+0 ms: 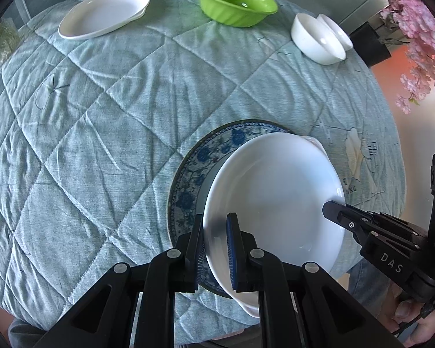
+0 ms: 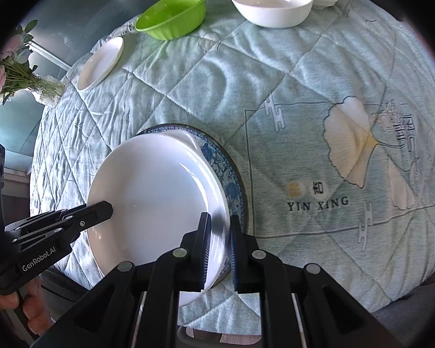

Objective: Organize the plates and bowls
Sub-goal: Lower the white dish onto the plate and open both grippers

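The left hand-held gripper (image 1: 217, 249) and the right hand-held gripper (image 2: 219, 249) each clench opposite rims of the white handled plate (image 1: 272, 197), which sits between them over the blue-patterned plate (image 1: 188, 185) on the quilted surface (image 1: 101, 121). Far ahead lie another white plate (image 1: 104, 13), a green bowl (image 1: 235, 1) and two white bowls (image 1: 319, 39).

Left gripper (image 1: 216, 249) and right gripper (image 2: 219, 246) each clamped opposite rims of the white plate (image 1: 275, 191), fingers nearly closed.
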The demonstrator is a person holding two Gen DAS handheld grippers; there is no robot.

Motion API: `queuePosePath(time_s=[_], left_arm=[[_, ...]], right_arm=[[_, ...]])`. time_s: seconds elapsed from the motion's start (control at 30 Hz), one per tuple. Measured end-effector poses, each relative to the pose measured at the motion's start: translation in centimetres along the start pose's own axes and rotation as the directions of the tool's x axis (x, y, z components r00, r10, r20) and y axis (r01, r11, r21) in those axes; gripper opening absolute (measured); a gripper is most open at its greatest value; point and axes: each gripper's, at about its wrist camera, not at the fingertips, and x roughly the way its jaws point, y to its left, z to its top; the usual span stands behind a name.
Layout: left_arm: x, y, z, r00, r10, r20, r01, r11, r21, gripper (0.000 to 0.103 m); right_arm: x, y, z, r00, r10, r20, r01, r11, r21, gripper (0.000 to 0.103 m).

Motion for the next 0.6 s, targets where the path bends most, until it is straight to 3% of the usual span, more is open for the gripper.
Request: queuePosePath(time_s=[0.6], left_arm=[[1.5,1.2,0.2,1.0,-0.01,-0.012,0.009,0.999,-0.037,0.011]], right_arm=[[1.7,0.7,0.5,0.999,-0.042,-0.013,0.042,0.999,-0.008,0.013]])
